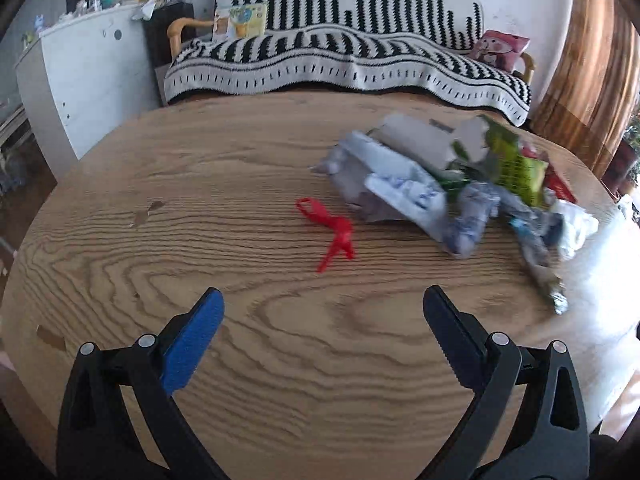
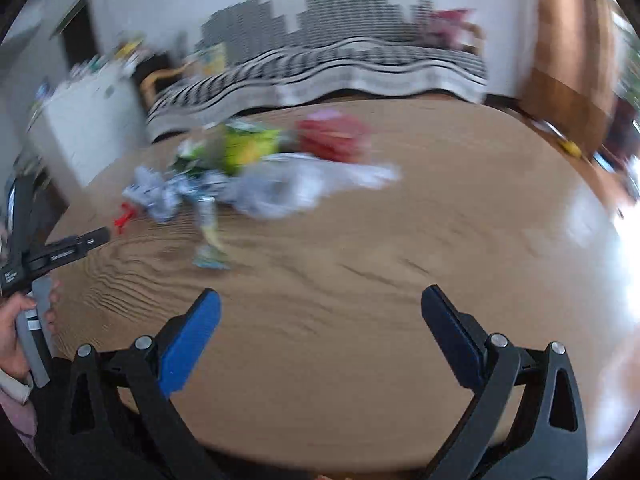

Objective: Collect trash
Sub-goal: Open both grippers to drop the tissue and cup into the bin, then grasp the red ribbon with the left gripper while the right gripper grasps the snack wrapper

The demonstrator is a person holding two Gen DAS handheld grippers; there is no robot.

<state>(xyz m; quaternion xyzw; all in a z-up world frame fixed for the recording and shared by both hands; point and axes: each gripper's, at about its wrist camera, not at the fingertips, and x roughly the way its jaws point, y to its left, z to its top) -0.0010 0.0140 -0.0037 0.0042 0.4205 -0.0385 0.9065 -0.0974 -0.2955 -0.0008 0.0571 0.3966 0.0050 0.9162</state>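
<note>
A heap of trash lies on the right half of the round wooden table: crumpled white-and-blue paper, grey card, a green wrapper, a silvery wrapper. A red ribbon lies alone left of the heap. My left gripper hovers open over bare wood, short of the ribbon. The right wrist view is blurred; the same heap sits far left of centre with the red ribbon at its left and a red packet behind. My right gripper is open and holds nothing.
A sofa under a black-and-white striped blanket stands behind the table, a white cabinet to its left, a brown curtain to the right. In the right wrist view a hand holds the other gripper's handle at the left edge.
</note>
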